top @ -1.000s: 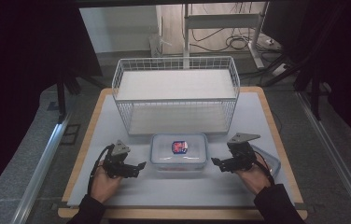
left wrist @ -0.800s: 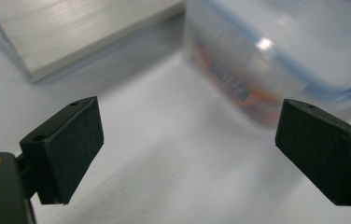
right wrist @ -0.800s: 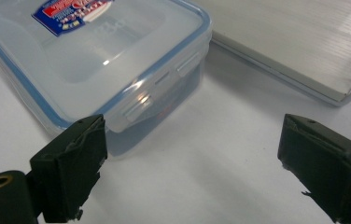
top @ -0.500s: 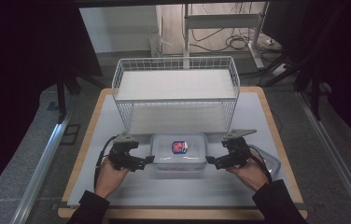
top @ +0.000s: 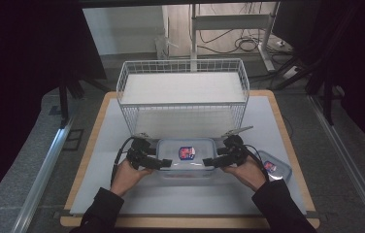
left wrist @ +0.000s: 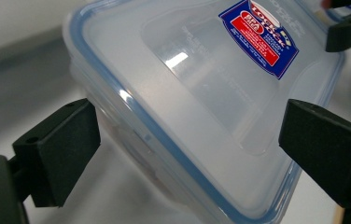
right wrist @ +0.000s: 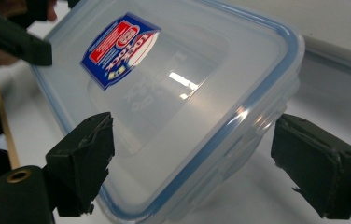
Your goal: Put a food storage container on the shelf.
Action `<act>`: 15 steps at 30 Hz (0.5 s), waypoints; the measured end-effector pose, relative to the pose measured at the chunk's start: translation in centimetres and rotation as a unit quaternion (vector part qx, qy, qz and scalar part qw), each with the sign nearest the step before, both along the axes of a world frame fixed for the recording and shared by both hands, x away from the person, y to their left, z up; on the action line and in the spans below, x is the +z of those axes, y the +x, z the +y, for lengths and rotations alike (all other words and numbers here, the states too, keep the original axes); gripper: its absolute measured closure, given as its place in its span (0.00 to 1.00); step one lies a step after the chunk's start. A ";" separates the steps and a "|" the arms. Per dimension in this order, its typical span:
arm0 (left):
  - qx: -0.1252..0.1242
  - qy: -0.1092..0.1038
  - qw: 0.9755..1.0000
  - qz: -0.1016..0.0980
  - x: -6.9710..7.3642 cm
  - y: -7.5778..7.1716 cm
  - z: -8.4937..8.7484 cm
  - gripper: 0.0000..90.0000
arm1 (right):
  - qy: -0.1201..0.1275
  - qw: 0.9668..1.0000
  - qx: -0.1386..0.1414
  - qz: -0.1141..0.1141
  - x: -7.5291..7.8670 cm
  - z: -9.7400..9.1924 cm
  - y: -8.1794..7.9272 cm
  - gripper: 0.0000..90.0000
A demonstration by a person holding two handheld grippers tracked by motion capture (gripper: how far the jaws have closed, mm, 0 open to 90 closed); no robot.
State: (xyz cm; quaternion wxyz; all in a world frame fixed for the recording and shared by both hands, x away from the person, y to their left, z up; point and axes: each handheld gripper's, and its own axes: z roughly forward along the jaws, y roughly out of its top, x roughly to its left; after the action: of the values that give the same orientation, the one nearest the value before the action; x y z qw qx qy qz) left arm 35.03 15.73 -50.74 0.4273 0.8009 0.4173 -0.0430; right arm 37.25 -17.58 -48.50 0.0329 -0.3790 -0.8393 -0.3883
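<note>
High view: a clear plastic container (top: 186, 160) with a blue-rimmed lid and a red-and-blue label (top: 187, 153) is seen on the grey mat (top: 122, 194) that covers the wooden tabletop (top: 93, 121), in the middle of the mat's near half, just in front of a white wire basket (top: 183, 90). The left gripper (top: 163, 164) is brought against the container's left end and the right gripper (top: 208, 162) against its right end, each held by a hand (top: 129, 177) entering from the near edge. A second lidded container (top: 275, 167) is partly hidden behind the right hand (top: 246, 171), toward the mat's right edge.

Left gripper view: the jaws are spread wide, with the corner of the container set between them; the pads are kept clear of the plastic on both sides. The other gripper's black jaw is visible at the far end of the lid.

Right gripper view: the jaws stand wide, though they have just been closing a little, and the container's end lies between them with a gap left at each pad. No grip is made by either gripper.
</note>
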 end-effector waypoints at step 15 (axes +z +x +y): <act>-0.001 -0.020 1.000 -0.009 0.6 -1.7 1.2 0.29 | 0.059 0.996 -0.022 0.067 -0.1 -1.3 0.3 0.38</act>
State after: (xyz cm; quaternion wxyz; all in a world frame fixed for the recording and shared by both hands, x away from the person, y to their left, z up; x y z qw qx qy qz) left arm 33.31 16.90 -50.18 0.4466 0.7929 0.4123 -0.0447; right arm 37.52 -18.85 -48.64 0.1027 -0.4200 -0.8023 -0.4115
